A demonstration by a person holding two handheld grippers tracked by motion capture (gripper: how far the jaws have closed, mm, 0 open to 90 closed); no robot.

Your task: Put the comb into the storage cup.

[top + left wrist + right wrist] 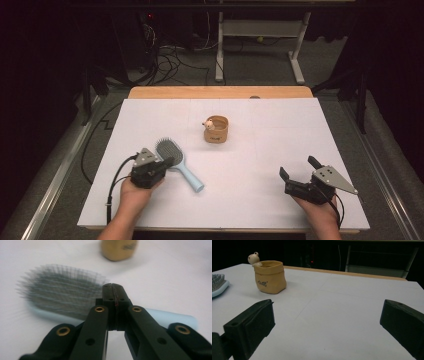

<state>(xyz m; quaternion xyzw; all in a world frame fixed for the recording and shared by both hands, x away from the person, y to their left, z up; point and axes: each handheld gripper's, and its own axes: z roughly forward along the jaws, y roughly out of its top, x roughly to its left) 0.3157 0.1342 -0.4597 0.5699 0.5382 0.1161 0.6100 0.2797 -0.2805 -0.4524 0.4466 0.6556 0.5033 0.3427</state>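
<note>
Left gripper: jaws pressed together, over the brush (bristles up), near the table's left edge.
Right gripper: jaws wide, holding nothing.

Pale blue smooth plastic hairbrush with dark bristles, matt tan pot, matt white paper table cover

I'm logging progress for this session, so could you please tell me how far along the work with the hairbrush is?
Early stage. Nothing looks done: the hairbrush lies flat on the table, apart from the tan pot. In hand: the left tongs sit shut over the brush, gripping nothing. The right tongs wait open. Grasping and moving the brush remain.
</note>
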